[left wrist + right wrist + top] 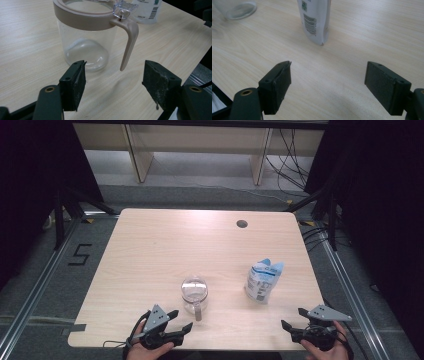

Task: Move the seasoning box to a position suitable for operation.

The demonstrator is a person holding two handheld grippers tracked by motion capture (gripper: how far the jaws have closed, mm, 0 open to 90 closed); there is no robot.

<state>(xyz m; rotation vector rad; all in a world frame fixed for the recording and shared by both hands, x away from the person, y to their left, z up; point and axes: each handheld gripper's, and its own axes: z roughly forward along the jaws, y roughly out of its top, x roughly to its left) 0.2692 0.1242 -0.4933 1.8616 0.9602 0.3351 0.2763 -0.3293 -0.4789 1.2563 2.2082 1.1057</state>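
Both grippers, left gripper (178,321) and right gripper (293,319), gape empty; pouch (263,280) shows a barcode, print seemingly unreadable.

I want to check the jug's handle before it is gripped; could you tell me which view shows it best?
The left gripper view: the jug's handle is close and sharp. The high view shows it small; the right gripper view catches just the jug's base.

We see a clear plastic jug with beige rim and handle (194,294), upright, empty, near table's front edge, handle toward us. A white-and-blue stand-up pouch with barcode (263,280) stands to its right, well apart, leaning slightly.
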